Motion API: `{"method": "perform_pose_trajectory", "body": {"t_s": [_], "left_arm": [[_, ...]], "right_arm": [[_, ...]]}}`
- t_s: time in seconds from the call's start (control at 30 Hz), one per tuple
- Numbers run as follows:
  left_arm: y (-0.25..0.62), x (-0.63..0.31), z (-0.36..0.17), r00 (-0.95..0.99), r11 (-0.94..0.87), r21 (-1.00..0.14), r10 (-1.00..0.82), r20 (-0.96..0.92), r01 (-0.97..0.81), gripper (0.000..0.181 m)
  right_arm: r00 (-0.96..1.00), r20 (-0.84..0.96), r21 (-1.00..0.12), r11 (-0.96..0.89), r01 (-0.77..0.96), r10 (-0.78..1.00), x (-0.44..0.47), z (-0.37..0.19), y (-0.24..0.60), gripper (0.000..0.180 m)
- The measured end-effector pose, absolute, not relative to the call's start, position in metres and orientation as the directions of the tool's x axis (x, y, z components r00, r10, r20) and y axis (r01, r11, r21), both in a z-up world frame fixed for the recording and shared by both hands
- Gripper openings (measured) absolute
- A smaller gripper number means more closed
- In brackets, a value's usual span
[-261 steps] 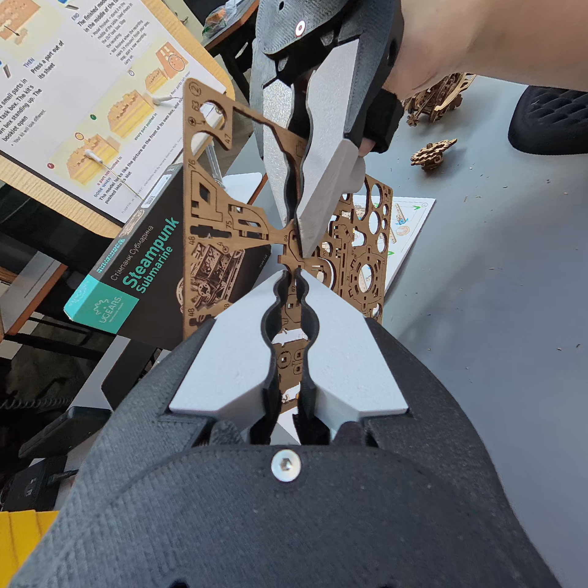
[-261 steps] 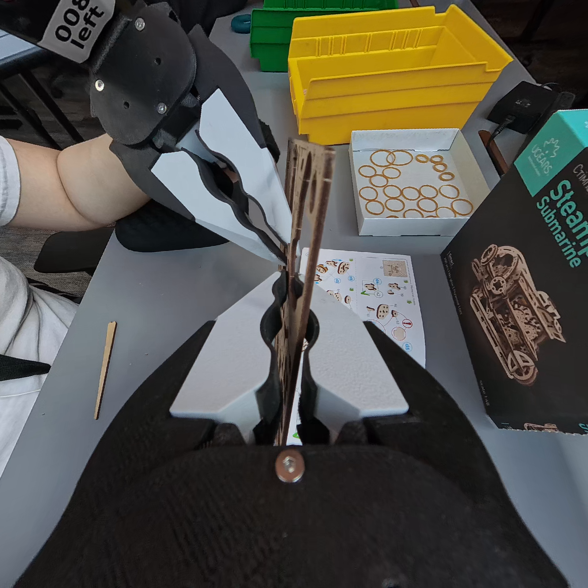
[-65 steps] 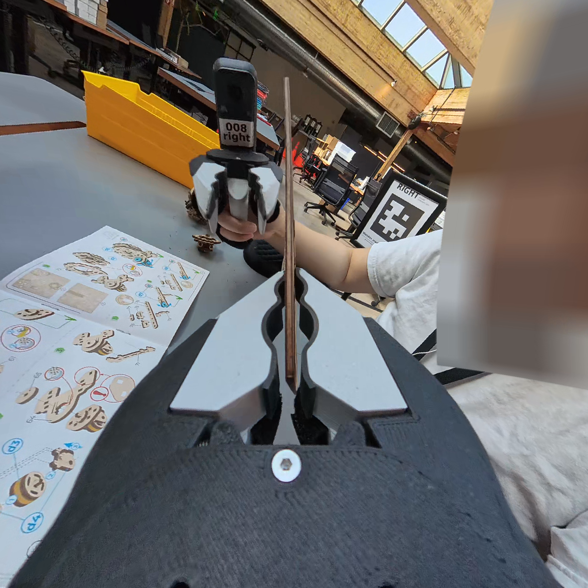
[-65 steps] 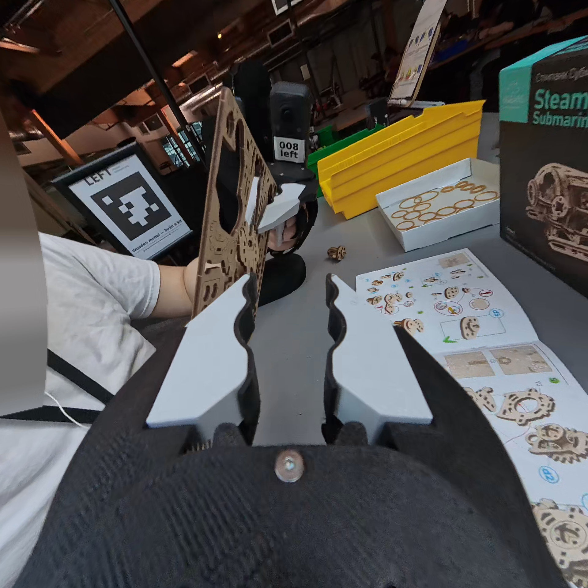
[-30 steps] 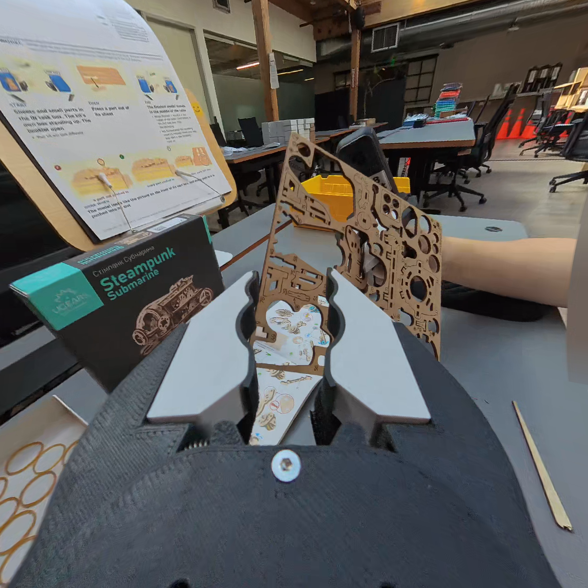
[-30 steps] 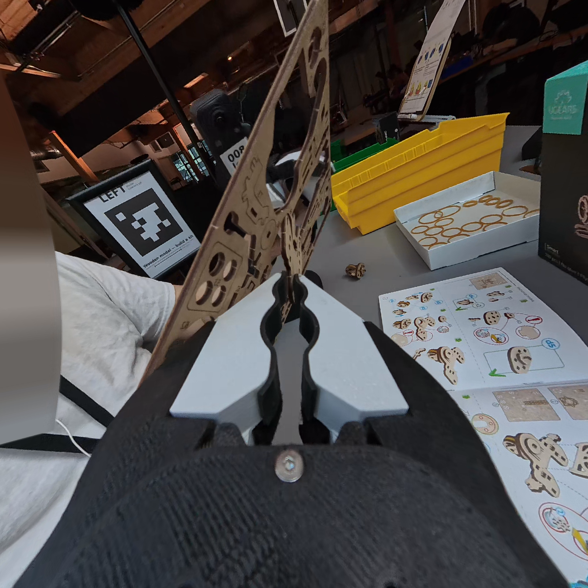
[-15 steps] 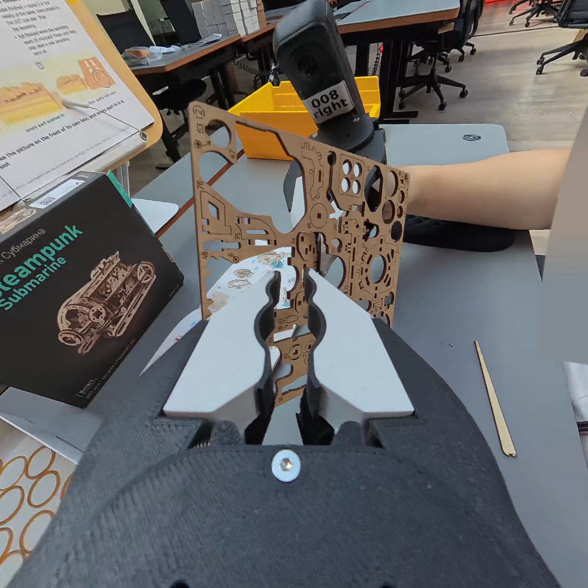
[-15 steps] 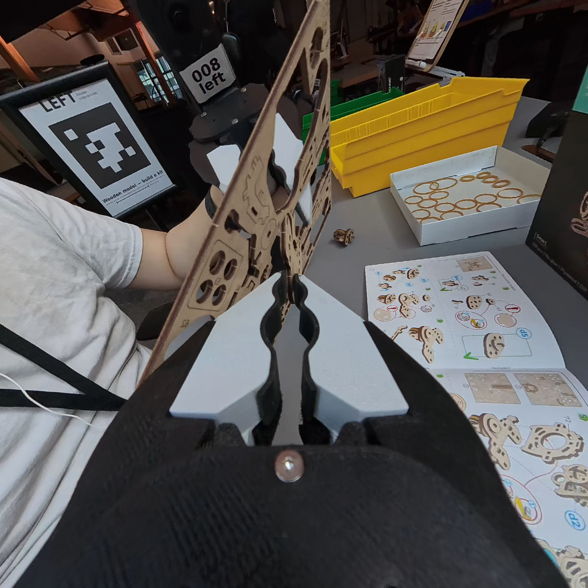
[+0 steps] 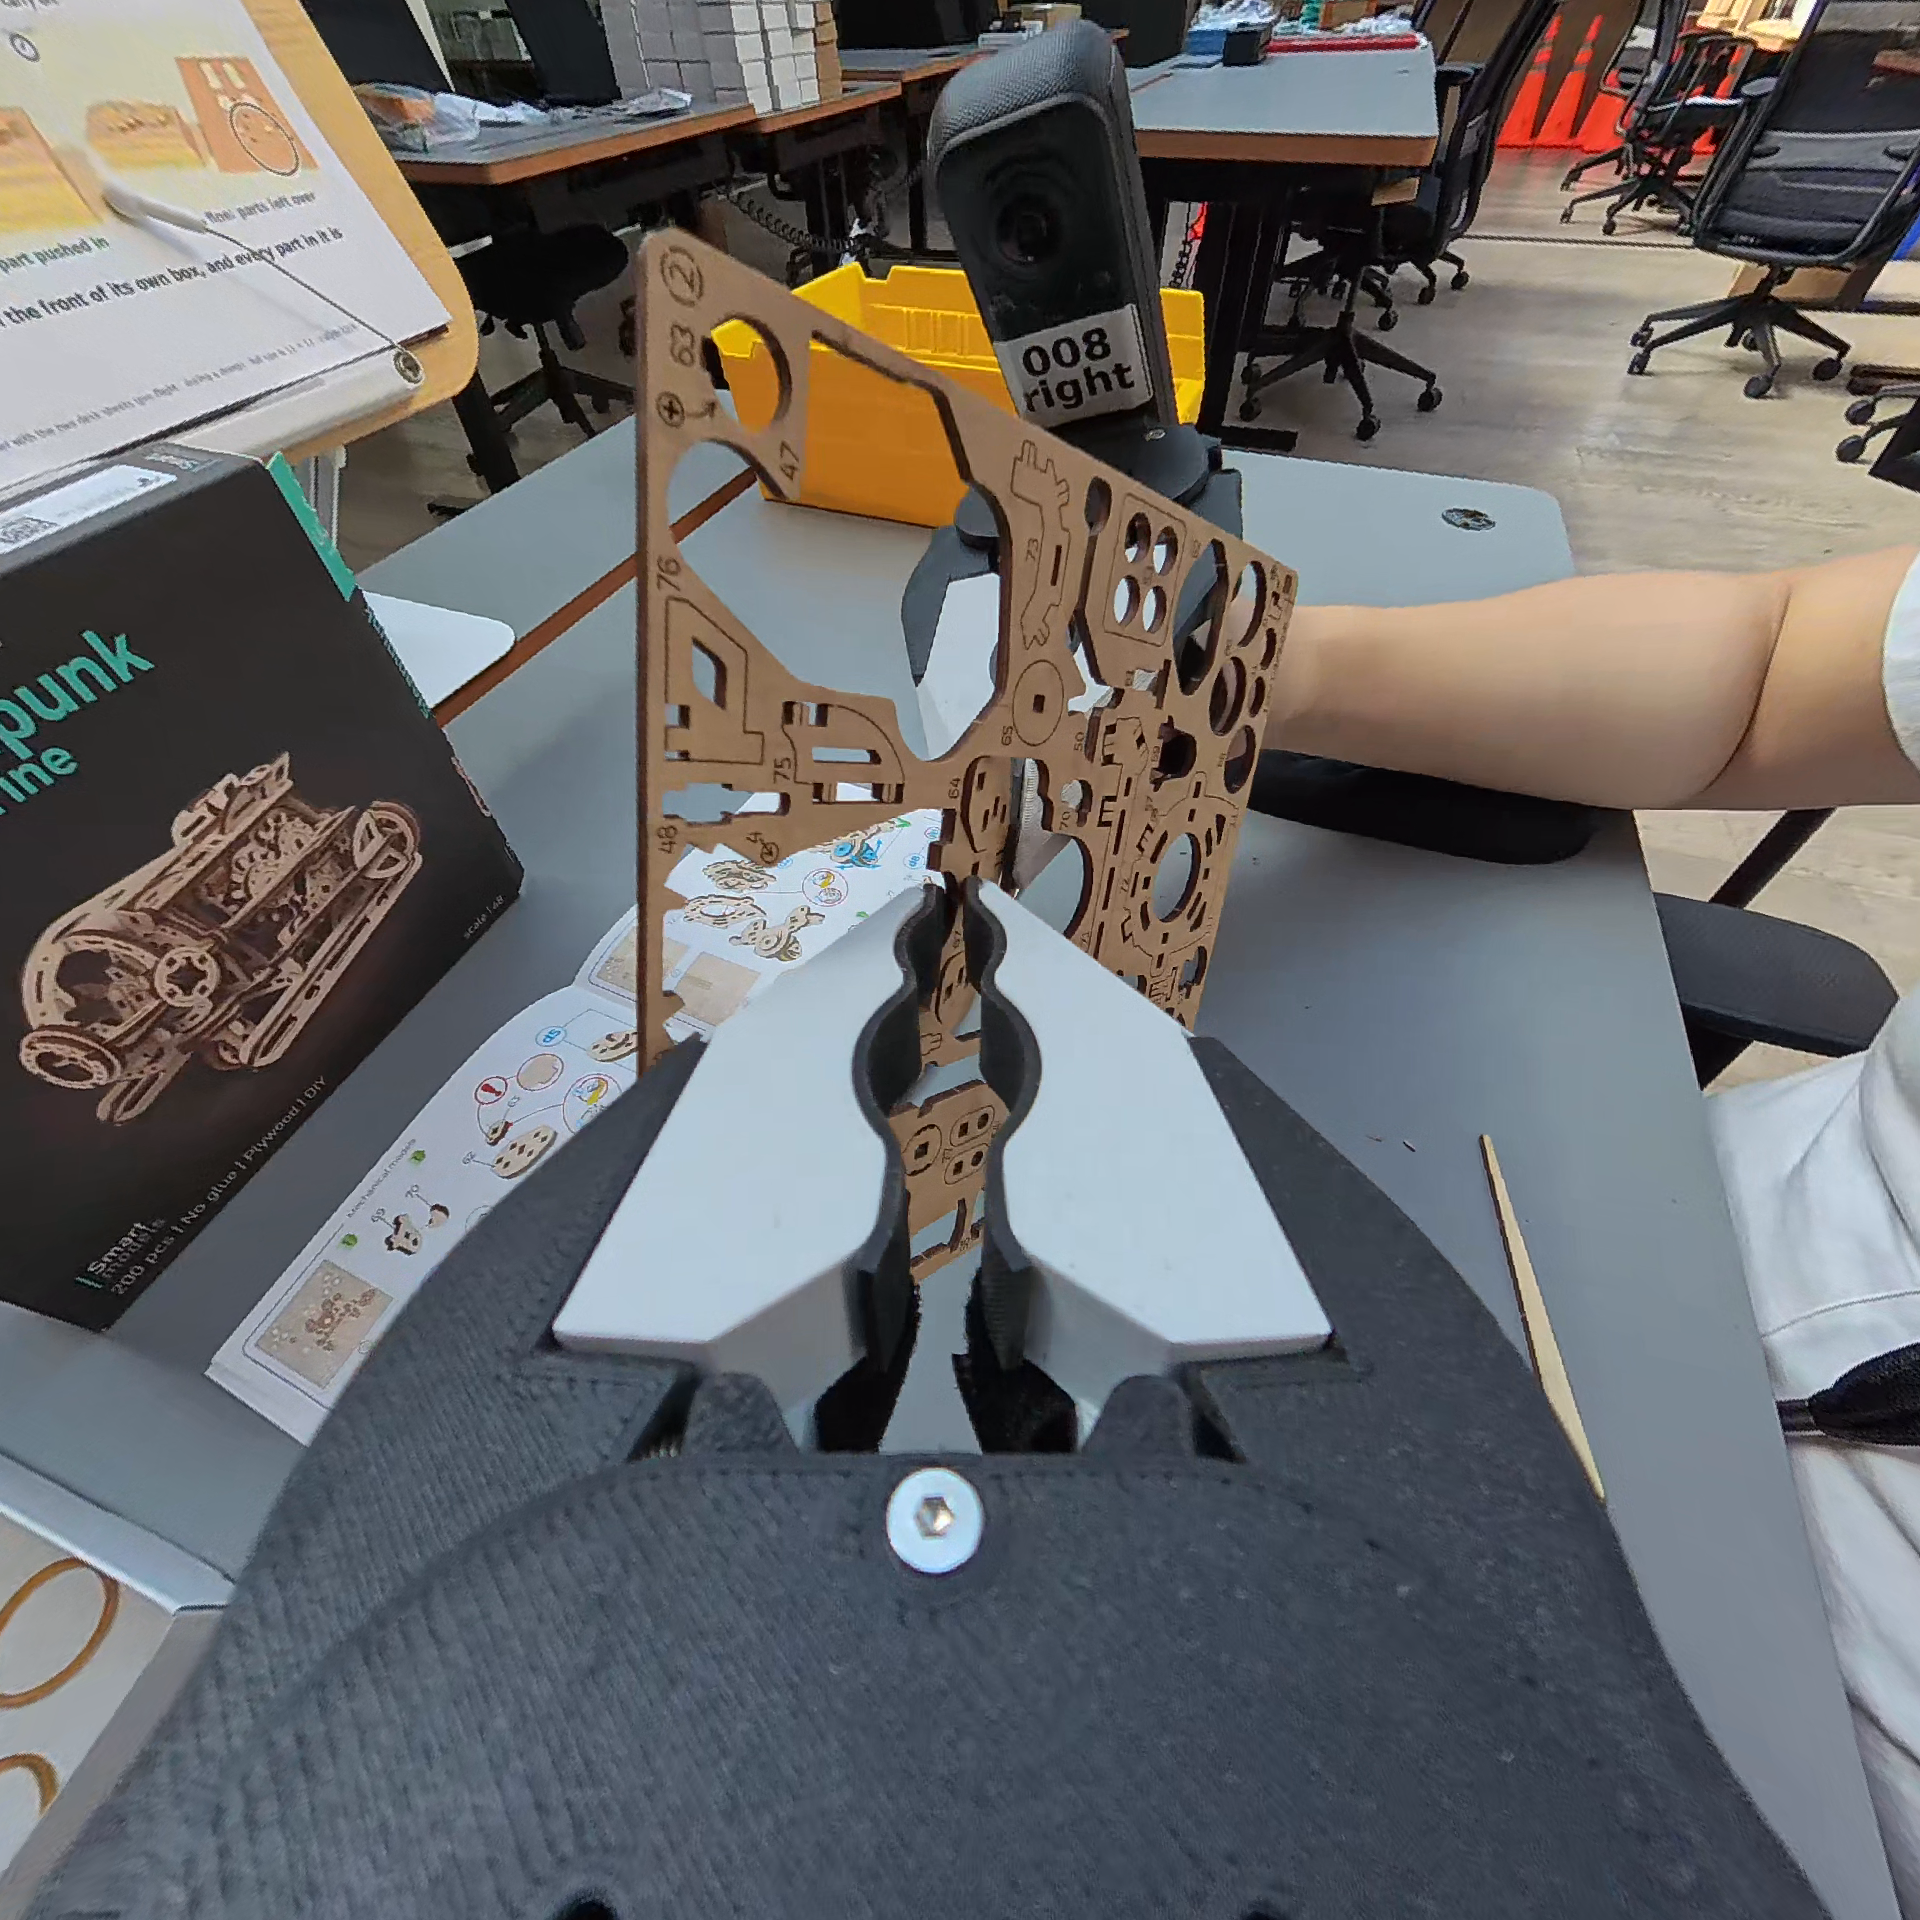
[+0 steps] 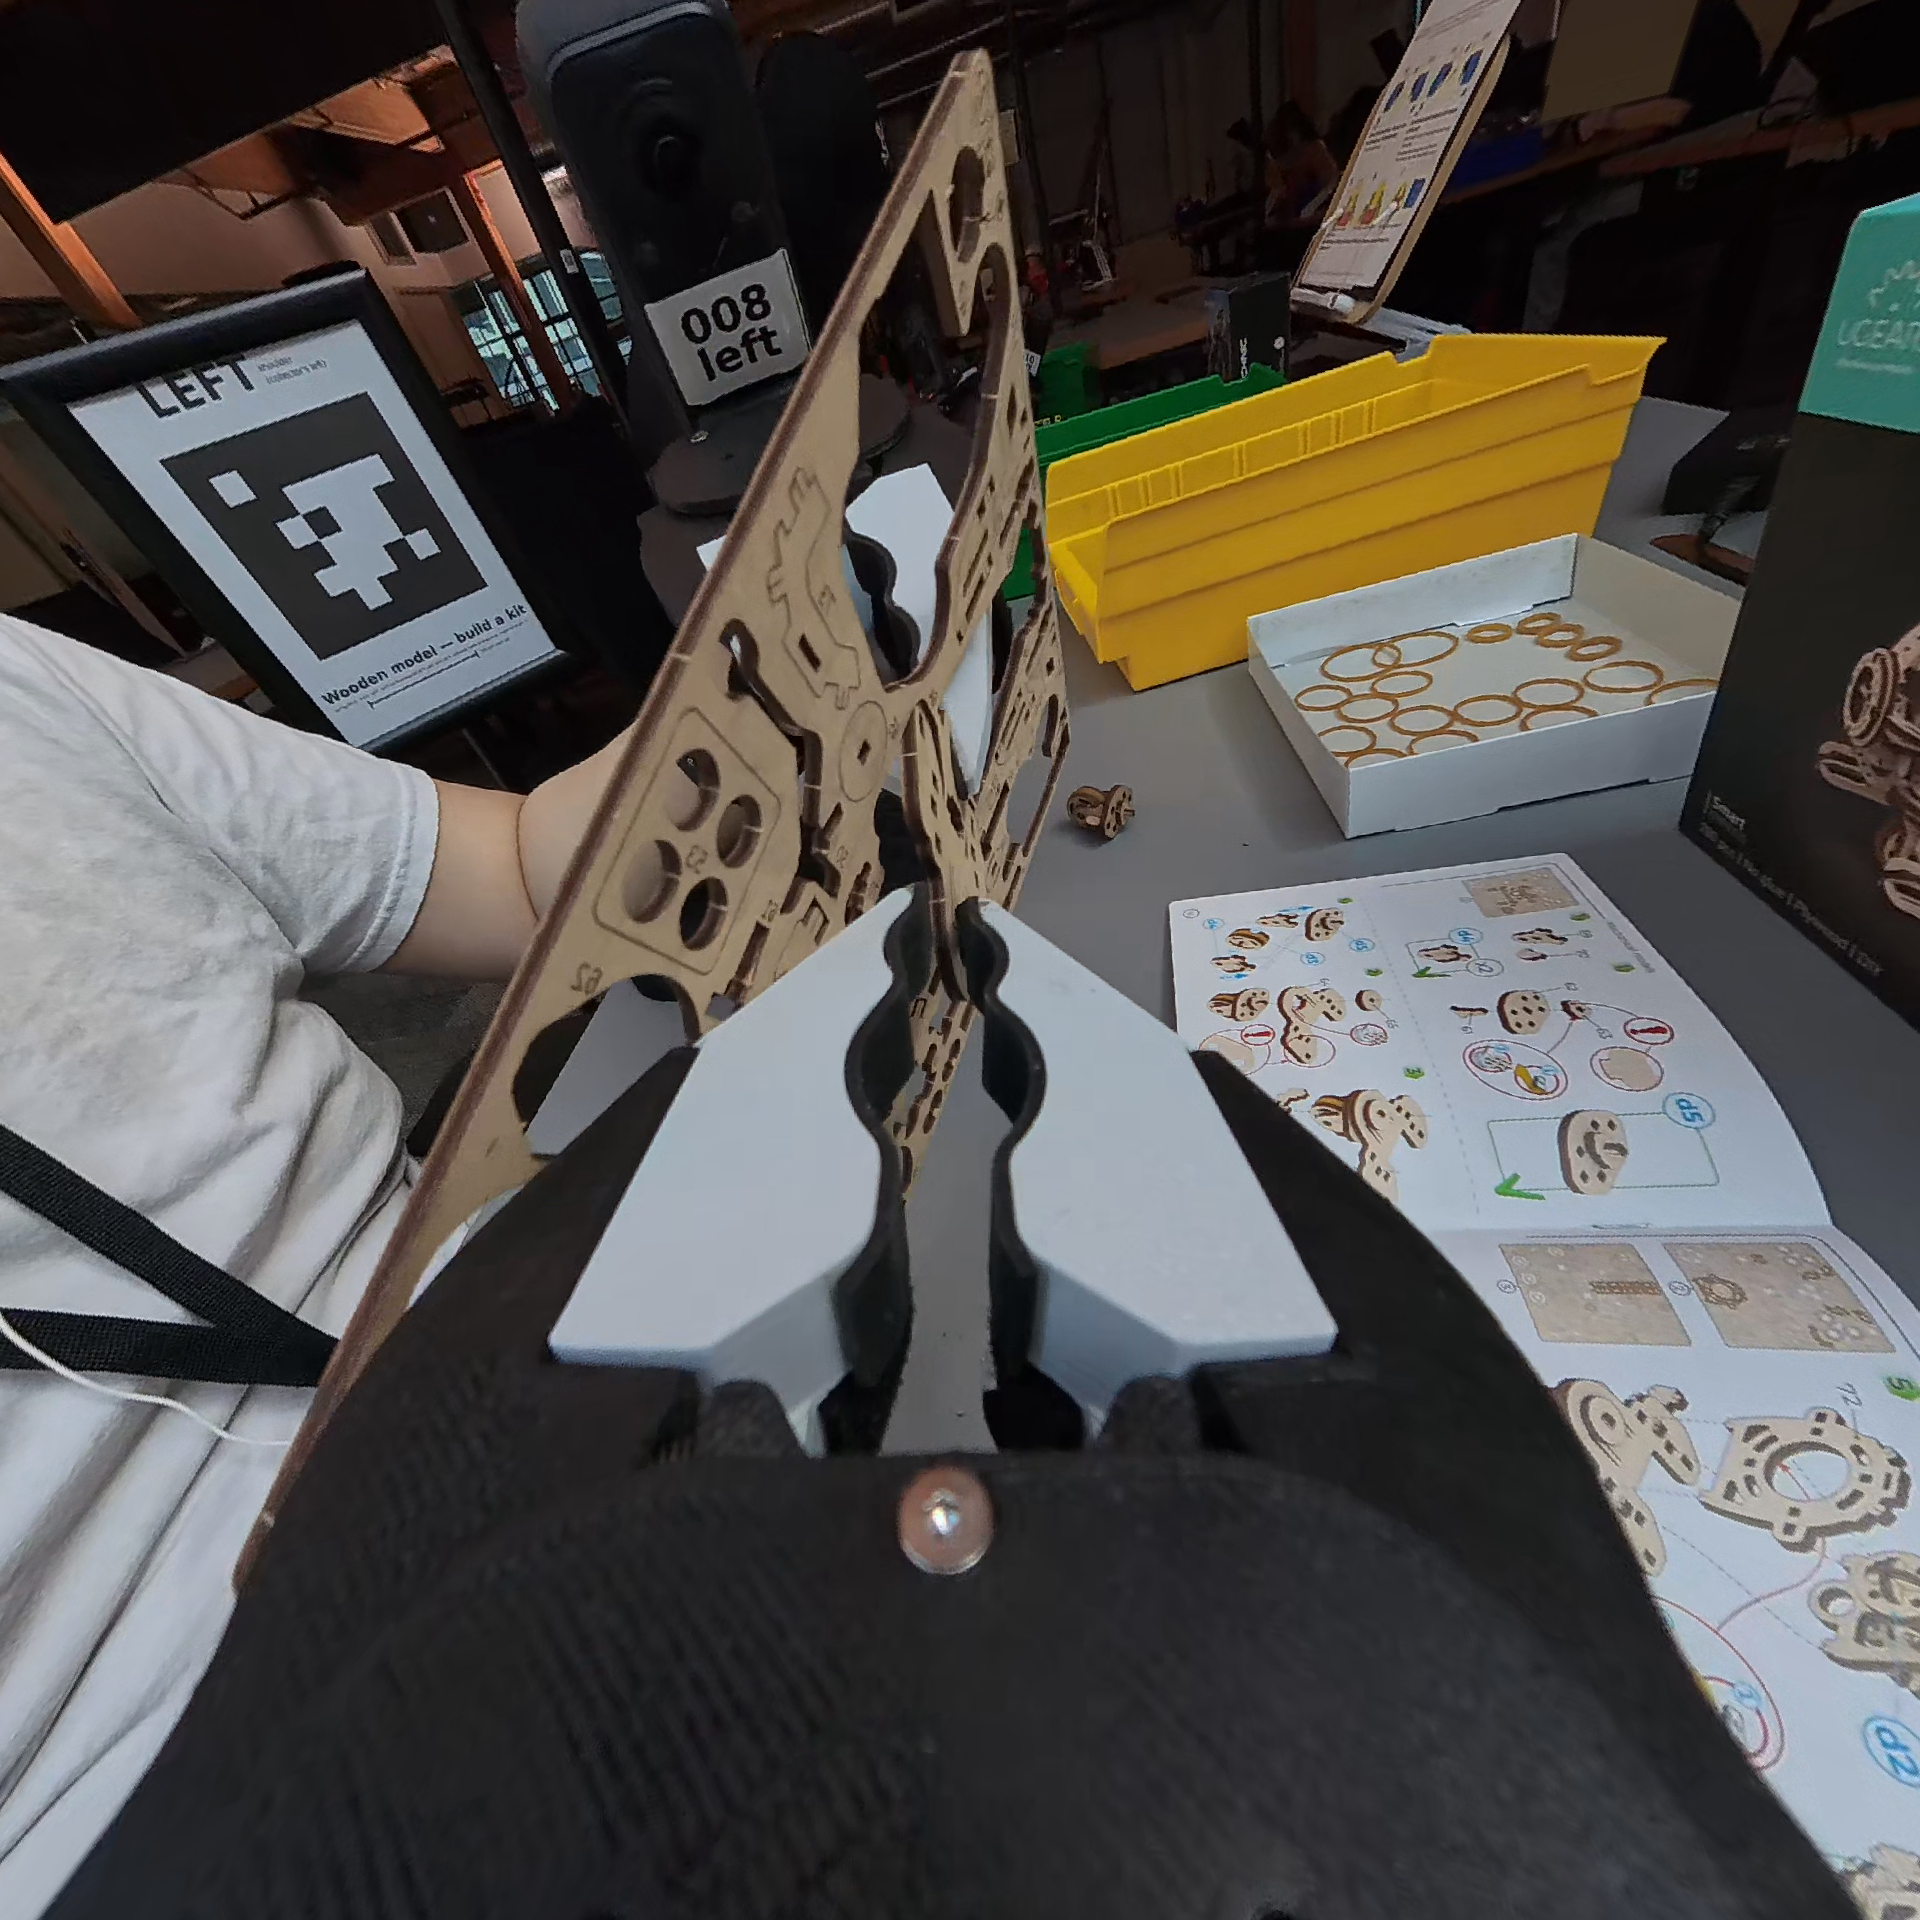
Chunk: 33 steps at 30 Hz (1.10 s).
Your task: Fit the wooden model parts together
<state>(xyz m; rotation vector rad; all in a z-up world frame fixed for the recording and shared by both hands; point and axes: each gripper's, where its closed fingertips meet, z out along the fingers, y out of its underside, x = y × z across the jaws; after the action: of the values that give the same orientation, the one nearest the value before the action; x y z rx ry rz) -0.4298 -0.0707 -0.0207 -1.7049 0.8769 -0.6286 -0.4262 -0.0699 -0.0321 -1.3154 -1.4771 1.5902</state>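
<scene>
A brown laser-cut wooden sheet [image 9: 1039,707] of model parts stands upright over the grey table [image 9: 1403,1039]. My right gripper [image 10: 940,914] is shut on the sheet [image 10: 582,966], which runs up and to the left from between its tips. In the left wrist view the right gripper's fingers [image 9: 951,634] show through a cutout behind the sheet. My left gripper [image 9: 953,891] has its fingers closed to a narrow slit. Its tips sit against the sheet's near face, by an oval part in the middle. In the right wrist view its fingers [image 10: 971,686] show behind the sheet.
A dark model box [image 9: 208,883] stands left of the sheet. An open instruction booklet [image 10: 1507,1039] lies flat. Behind it are a white tray [image 10: 1455,774] of rubber rings and a yellow bin [image 10: 1299,540]. A small wooden assembly [image 10: 1099,808] and a thin stick [image 9: 1538,1330] lie on the table. The tips of both grippers are at nearly the same place. From the right gripper's tips to the thin stick [image 9: 1538,1330] is close to 20 cm.
The sheet has passed from my left gripper to my right, which still holds it. Over the last second my left fingers have closed from wide open and moved up to the sheet's face.
</scene>
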Motion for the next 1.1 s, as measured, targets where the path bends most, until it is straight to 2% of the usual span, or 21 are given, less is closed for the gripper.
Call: {"method": "perform_pose_trajectory", "body": {"t_s": [0.2, 0.37, 0.43, 0.53, 0.8, 0.93, 1.0, 1.1], "left_arm": [[-0.073, -0.427, -0.017, 0.568, -0.162, -0.964, -0.823, 0.012, -0.213, 0.001], [-0.080, -0.422, -0.024, 0.524, -0.192, -0.951, -0.851, 0.039, -0.241, 0.014], [-0.080, -0.420, -0.028, 0.520, -0.191, -0.946, -0.854, 0.028, -0.263, 0.006], [-0.080, -0.420, -0.030, 0.522, -0.198, -0.941, -0.852, 0.027, -0.274, 0.004], [-0.076, -0.424, -0.020, 0.543, -0.203, -0.958, -0.838, 0.063, -0.202, 0.003], [-0.075, -0.422, -0.025, 0.548, -0.215, -0.953, -0.834, 0.065, -0.214, 0.003], [-0.073, -0.420, -0.025, 0.553, -0.220, -0.954, -0.830, 0.073, -0.205, 0.003], [-0.074, -0.417, -0.026, 0.539, -0.239, -0.953, -0.836, 0.105, -0.185, 0.003]], "right_arm": [[-0.372, -0.270, -0.957, -0.205, 0.205, 0.888, -0.423, -0.029, -0.074, 0.000], [-0.384, -0.207, -0.966, -0.125, 0.228, 0.900, -0.421, -0.034, -0.079, 0.000], [-0.394, -0.201, -0.965, -0.113, 0.235, 0.897, -0.422, -0.035, -0.082, 0.000], [-0.388, -0.195, -0.966, -0.108, 0.235, 0.901, -0.422, -0.037, -0.081, 0.000], [-0.381, -0.253, -0.966, -0.209, 0.152, 0.889, -0.425, -0.025, -0.077, 0.005], [-0.351, -0.311, -0.951, -0.287, 0.119, 0.883, -0.427, -0.020, -0.066, 0.014], [-0.371, -0.304, -0.953, -0.279, 0.119, 0.878, -0.425, -0.020, -0.068, 0.007], [-0.371, -0.273, -0.961, -0.236, 0.143, 0.887, -0.425, -0.024, -0.072, 0.005]]}}
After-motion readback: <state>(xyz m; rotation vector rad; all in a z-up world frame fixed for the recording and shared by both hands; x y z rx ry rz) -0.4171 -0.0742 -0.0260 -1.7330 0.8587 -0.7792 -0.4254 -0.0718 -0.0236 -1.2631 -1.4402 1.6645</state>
